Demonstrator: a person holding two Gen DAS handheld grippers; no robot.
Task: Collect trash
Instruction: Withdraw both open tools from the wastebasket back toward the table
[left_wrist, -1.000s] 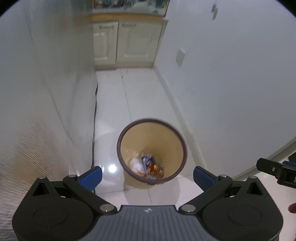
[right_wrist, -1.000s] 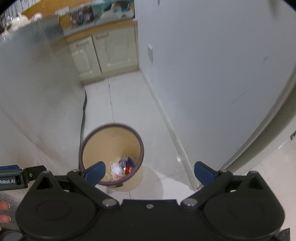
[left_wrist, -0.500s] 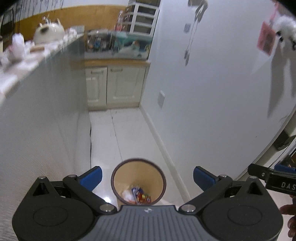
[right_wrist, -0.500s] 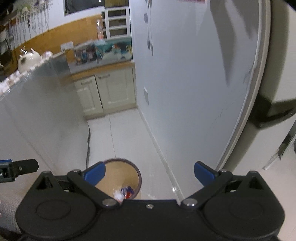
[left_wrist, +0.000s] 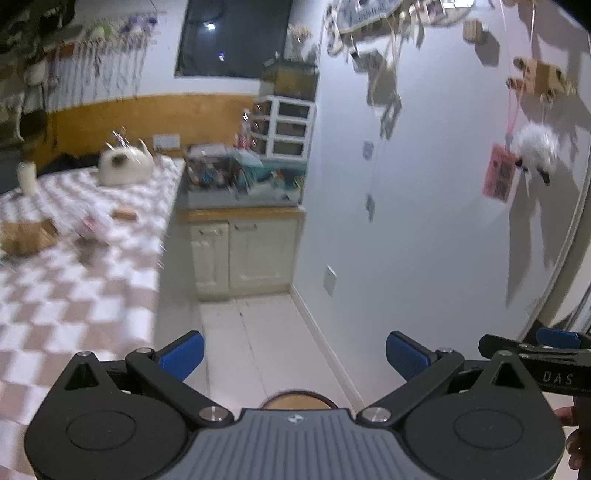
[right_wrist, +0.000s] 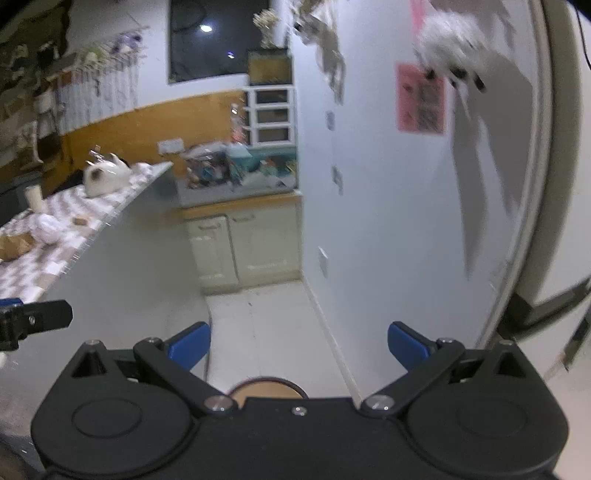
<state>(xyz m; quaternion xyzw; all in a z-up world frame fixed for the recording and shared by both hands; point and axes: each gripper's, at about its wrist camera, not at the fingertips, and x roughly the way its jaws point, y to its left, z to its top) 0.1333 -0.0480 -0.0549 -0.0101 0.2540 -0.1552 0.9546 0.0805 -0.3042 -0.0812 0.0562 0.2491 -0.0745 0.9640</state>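
Note:
My left gripper (left_wrist: 294, 354) is open and empty, raised above the floor. My right gripper (right_wrist: 298, 345) is open and empty beside it; it shows at the right edge of the left wrist view (left_wrist: 532, 349). Only the far rim of the tan bin (left_wrist: 297, 398) shows below the left gripper, and likewise in the right wrist view (right_wrist: 267, 386). On the checkered table (left_wrist: 74, 280) lie a crumpled white wrapper (left_wrist: 92, 223), a brown paper bag (left_wrist: 26, 236) and a small brown piece (left_wrist: 125, 213). The wrapper (right_wrist: 46, 227) and bag (right_wrist: 14, 245) also show in the right wrist view.
A white teapot (left_wrist: 123, 166) and a white cup (left_wrist: 27, 177) stand at the table's far end. Cream cabinets (left_wrist: 243, 254) with a cluttered counter close the aisle. A white wall (left_wrist: 424, 221) with hanging ornaments runs along the right. The left gripper's tip (right_wrist: 35, 321) shows at left.
Both grippers have risen and tilted up from the bin. The bin has dropped almost out of view, and the tabletop and upper wall have come into view.

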